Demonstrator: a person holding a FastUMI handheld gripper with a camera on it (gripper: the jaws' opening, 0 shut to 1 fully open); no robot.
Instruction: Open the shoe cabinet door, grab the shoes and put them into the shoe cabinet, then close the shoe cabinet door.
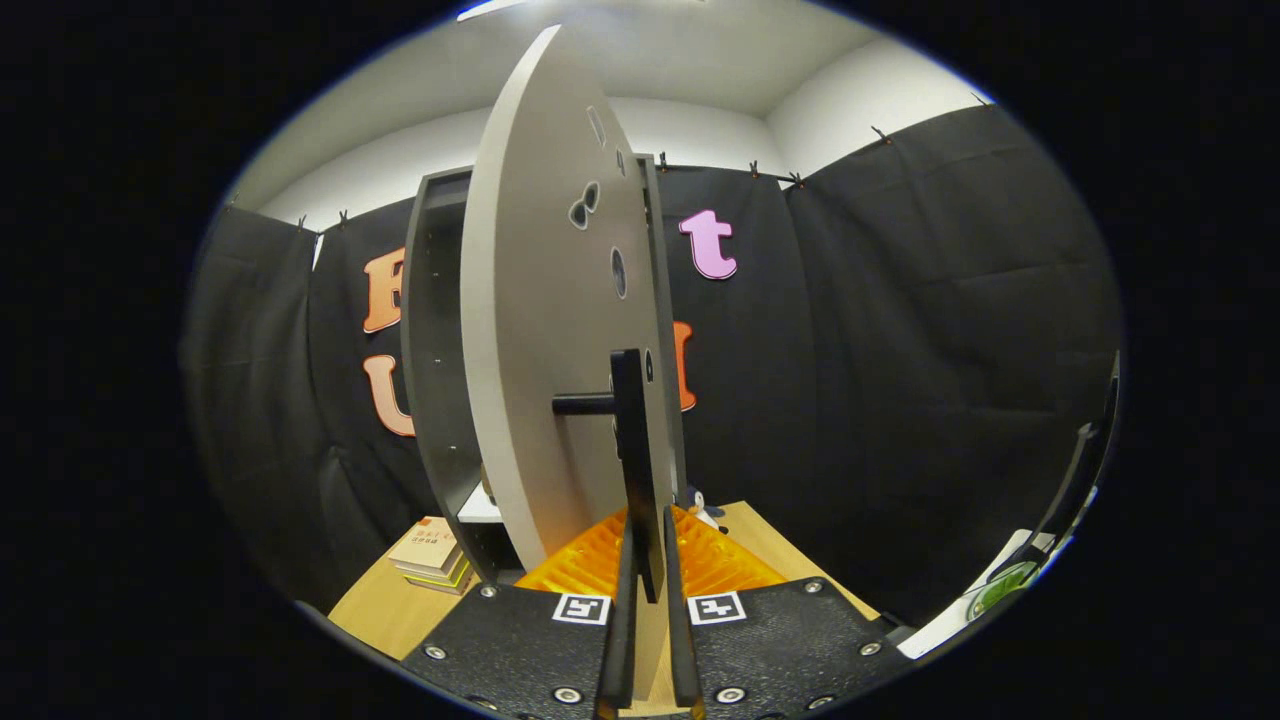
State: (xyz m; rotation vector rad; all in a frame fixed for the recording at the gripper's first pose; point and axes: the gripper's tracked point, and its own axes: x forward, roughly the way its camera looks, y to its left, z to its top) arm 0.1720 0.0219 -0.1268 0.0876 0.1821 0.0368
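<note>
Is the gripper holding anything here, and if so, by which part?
Yes: the gripper is closed on the door handle of the shoe cabinet door, gripping the lower end of the handle's vertical bar.

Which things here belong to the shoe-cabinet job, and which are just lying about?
Job:
- shoe cabinet, its door swung open
- door handle, a black bar held between the nearly closed jaws of the gripper

Lying about:
- stack of books on the wooden table, beside the cabinet
- small figurine beyond the fingers

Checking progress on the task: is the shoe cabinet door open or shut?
Open. The door stands swung out edge-on from the cabinet, its dark inside showing. The tongs are clamped on its handle.
</note>
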